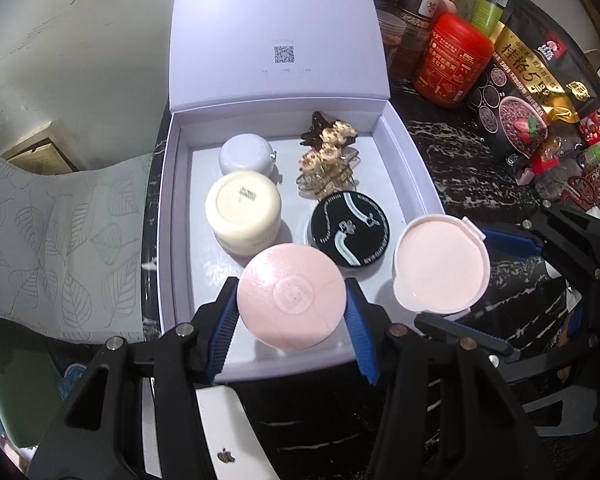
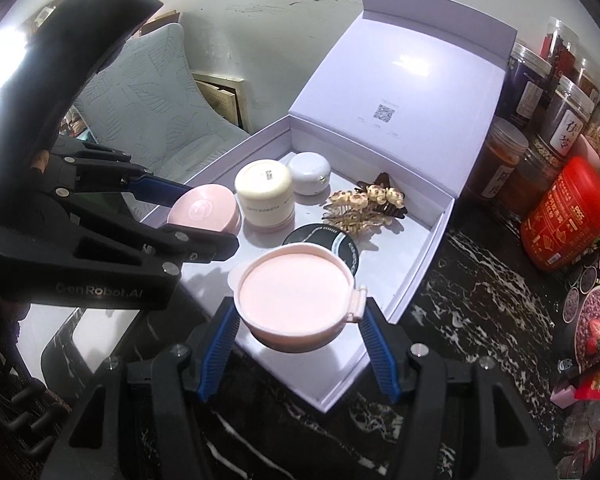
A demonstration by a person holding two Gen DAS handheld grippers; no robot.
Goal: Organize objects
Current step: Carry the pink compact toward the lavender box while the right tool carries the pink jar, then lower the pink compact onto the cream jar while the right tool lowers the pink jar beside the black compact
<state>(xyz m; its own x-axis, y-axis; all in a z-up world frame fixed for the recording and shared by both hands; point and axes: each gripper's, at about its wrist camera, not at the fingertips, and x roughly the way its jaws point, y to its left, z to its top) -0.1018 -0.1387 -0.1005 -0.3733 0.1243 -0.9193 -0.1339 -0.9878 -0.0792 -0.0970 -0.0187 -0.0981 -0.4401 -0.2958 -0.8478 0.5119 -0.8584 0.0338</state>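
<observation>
The left gripper [image 1: 291, 309] is clamping a round pink glossy compact [image 1: 291, 295] above the near edge of the open lilac cardboard box [image 1: 410, 160]. The right gripper [image 2: 300, 334] is gripping a flat pink plastic hinged case [image 2: 296, 300] over the box's near right corner. Free floor is lying just below both, beside the black round compact [image 1: 350, 229], so 2 short descents seem due.

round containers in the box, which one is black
The flat black compact with white ribbon-like markings on its lid, beside the hair clips. The other two resting there are a cream jar and a pale lilac case.
</observation>
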